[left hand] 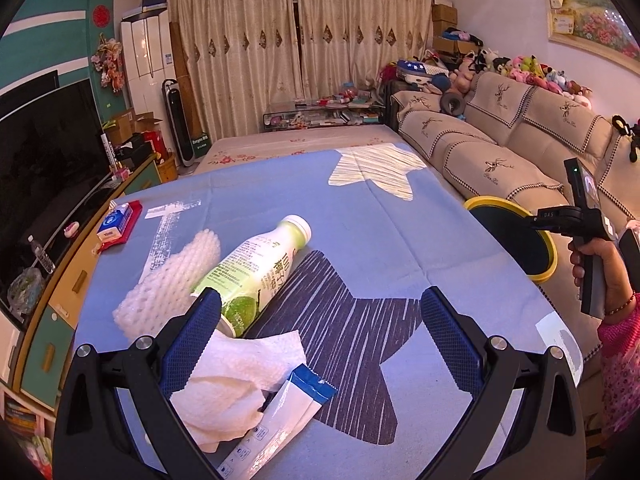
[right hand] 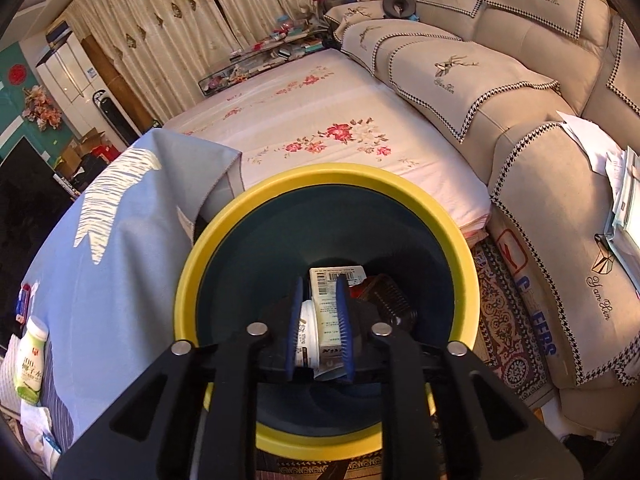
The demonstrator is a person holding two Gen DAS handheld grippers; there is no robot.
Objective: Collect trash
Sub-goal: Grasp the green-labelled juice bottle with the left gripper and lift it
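Observation:
My left gripper [left hand: 320, 308] is open, low over the blue table cloth [left hand: 400, 240]. Between and beside its left finger lie a green-and-white drink bottle [left hand: 252, 268], a crumpled white tissue [left hand: 236, 376] and a blue-and-white wrapper [left hand: 276, 412]. A white foam net [left hand: 172, 280] lies left of the bottle. My right gripper [right hand: 320, 312] hangs over the yellow-rimmed dark bin [right hand: 192, 280], its jaws nearly shut with a narrow gap. Trash in the bin, a white barcoded box [right hand: 332, 280] and a small white cup [right hand: 308, 336], shows through the gap. I cannot tell whether the jaws grip anything. The bin also shows in the left wrist view [left hand: 516, 240].
A tissue pack [left hand: 118, 224] lies at the table's far left edge. A beige sofa [right hand: 520, 120] runs along the right, a floral-covered bed [right hand: 320, 120] behind the bin. A TV [left hand: 44, 160] and cabinet stand left. A patterned rug [right hand: 508, 320] lies beside the bin.

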